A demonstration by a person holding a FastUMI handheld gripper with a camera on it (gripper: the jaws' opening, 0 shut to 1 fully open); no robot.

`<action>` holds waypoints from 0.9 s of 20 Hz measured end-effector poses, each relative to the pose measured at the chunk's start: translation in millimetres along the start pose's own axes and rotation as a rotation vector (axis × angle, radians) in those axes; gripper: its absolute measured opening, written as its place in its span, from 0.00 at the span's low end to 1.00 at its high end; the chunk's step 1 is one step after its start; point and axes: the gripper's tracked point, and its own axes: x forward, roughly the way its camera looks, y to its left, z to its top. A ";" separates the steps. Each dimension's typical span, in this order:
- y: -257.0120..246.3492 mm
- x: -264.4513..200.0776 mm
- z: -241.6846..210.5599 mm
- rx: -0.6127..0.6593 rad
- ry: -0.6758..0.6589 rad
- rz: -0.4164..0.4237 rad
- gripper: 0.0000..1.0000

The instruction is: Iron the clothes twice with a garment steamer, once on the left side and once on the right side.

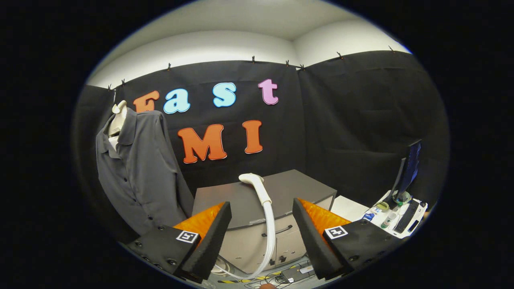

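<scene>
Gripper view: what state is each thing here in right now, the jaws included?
Two-finger gripper: jaws open, holding nothing.
White garment steamer head with its pale hose: upright ahead of the jaws, ungrasped.
Dark grey button-up shirt: hanging on a white mannequin, collar open.
Grey cabinet: drawers closed.

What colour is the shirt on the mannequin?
Dark grey; the shirt shows in the gripper view.

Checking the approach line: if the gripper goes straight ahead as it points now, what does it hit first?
Likely the white steamer wand with its hose, standing between and just beyond the open gripper fingers. The grey cabinet sits right behind it. Depth is unclear, so treat this as a best guess.
</scene>
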 end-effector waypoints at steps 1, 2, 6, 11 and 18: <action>-4.9 20.8 4.1 -0.005 0.011 0.005 0.98; -10.2 42.4 11.0 -0.011 0.019 0.009 0.98; -13.2 125.6 30.9 -0.034 0.074 0.051 0.98; -7.8 208.3 26.7 -0.051 0.199 0.126 0.98; -3.0 297.2 -13.1 -0.063 0.406 0.176 0.98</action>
